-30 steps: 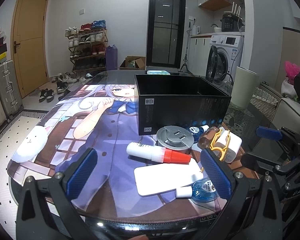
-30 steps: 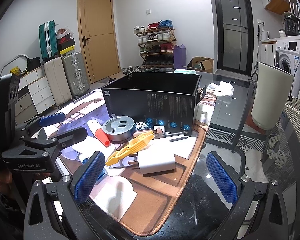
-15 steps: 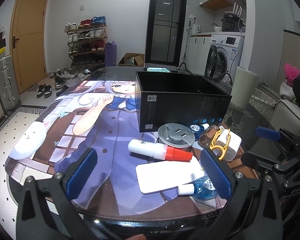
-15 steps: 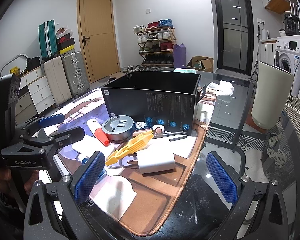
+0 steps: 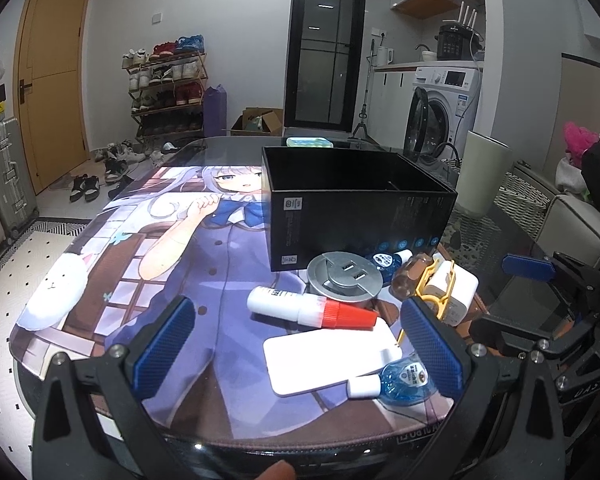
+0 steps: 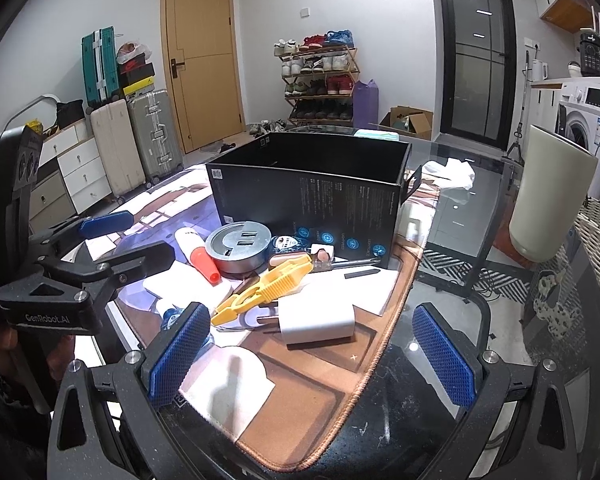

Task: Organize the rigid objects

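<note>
I am holding my left gripper (image 5: 298,350) low over the near edge of the printed anime desk mat (image 5: 204,264), its blue-padded fingers (image 5: 164,344) spread wide with nothing between them. My right gripper (image 6: 310,354) is hovering at the near right corner of the mat, its fingers likewise standing wide apart and empty. The open black cardboard box (image 5: 356,204) is sitting on the far part of the mat, and the clutter is lying just in front of it. Nearest the box, the round grey metal socket disc (image 5: 344,276) is resting beside a white tube with a red cap (image 5: 310,310), which is lying on its side. A flat white rectangular slab (image 5: 332,354) is lying nearer to me, with a small blue transparent bottle (image 5: 400,378) touching its right corner. Farther right, the white plug adapter (image 6: 318,320) is lying flat with a yellow plastic tool (image 6: 264,290) resting across its top. A screwdriver with a clear brown handle (image 6: 320,258) is lying against the box's front.
</note>
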`<action>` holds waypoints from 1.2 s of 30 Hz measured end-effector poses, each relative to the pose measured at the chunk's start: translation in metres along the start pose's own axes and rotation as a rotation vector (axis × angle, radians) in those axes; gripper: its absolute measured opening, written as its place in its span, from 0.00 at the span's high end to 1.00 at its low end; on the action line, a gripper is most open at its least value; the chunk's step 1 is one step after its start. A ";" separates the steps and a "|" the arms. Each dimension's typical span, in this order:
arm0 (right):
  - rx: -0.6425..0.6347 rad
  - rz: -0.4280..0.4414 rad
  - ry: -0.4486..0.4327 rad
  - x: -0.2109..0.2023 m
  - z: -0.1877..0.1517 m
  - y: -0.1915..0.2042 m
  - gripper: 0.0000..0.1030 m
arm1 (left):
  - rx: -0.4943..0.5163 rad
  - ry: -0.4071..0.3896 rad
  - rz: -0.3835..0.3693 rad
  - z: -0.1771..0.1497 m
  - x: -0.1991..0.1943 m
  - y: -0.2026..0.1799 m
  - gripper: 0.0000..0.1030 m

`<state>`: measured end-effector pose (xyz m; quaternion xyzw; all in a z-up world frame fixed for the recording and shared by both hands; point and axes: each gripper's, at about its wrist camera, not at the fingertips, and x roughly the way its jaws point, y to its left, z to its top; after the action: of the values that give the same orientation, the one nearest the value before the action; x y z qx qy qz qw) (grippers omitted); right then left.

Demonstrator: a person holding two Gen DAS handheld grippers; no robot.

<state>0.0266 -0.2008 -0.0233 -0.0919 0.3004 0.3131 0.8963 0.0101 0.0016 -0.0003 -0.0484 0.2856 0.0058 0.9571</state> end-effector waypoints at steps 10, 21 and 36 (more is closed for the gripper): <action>-0.031 -0.029 0.041 0.000 0.006 -0.005 0.00 | 0.025 0.039 0.014 0.004 0.008 -0.003 0.00; -0.084 -0.063 0.111 0.009 0.012 -0.004 0.00 | 0.096 0.074 -0.016 0.009 0.014 -0.010 0.00; -0.112 -0.042 0.217 0.034 0.016 -0.006 0.00 | 0.131 0.158 -0.027 0.013 0.028 -0.011 0.00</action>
<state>0.0593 -0.1825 -0.0309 -0.1816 0.3754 0.2990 0.8583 0.0409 -0.0082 -0.0039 0.0102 0.3594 -0.0294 0.9327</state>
